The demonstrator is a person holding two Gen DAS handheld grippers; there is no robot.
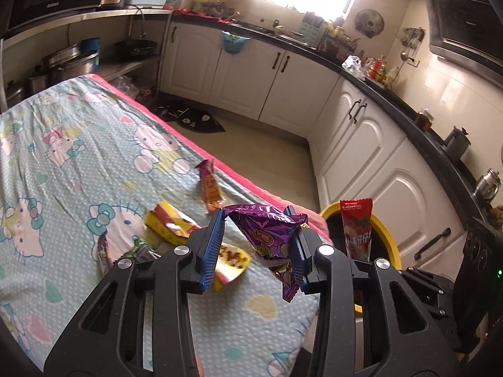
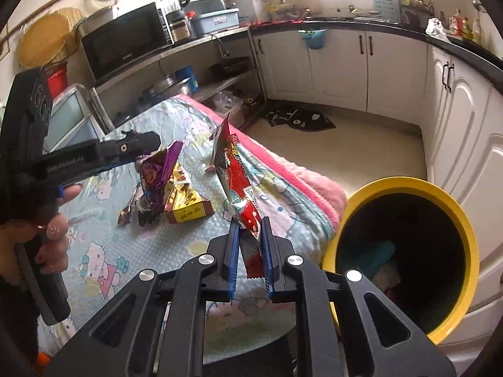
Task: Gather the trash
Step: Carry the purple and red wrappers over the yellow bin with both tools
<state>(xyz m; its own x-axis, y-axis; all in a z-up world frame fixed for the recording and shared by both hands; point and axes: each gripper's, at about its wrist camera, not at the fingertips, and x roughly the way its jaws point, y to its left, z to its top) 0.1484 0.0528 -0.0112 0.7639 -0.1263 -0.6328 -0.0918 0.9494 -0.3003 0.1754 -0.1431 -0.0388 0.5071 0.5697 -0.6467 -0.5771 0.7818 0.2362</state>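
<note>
My left gripper (image 1: 256, 216) is shut on a crumpled purple wrapper (image 1: 267, 235) and holds it above the table; it also shows in the right wrist view (image 2: 158, 172). My right gripper (image 2: 250, 224) is shut on a red snack wrapper (image 2: 234, 172), upright above the table edge, also seen beside the bin in the left wrist view (image 1: 356, 229). A yellow-rimmed bin (image 2: 408, 260) stands right of the table. On the Hello Kitty cloth (image 1: 78, 157) lie an orange wrapper (image 1: 210, 185), a yellow box (image 1: 169, 224), a yellow wrapper (image 1: 231, 262) and a dark wrapper (image 1: 103, 251).
White cabinets (image 1: 298, 94) with a black counter run along the far and right sides. A dark mat (image 1: 195, 119) lies on the floor. A metal shelf with a microwave (image 2: 122, 40) and pots stands behind the table. The bin holds some trash.
</note>
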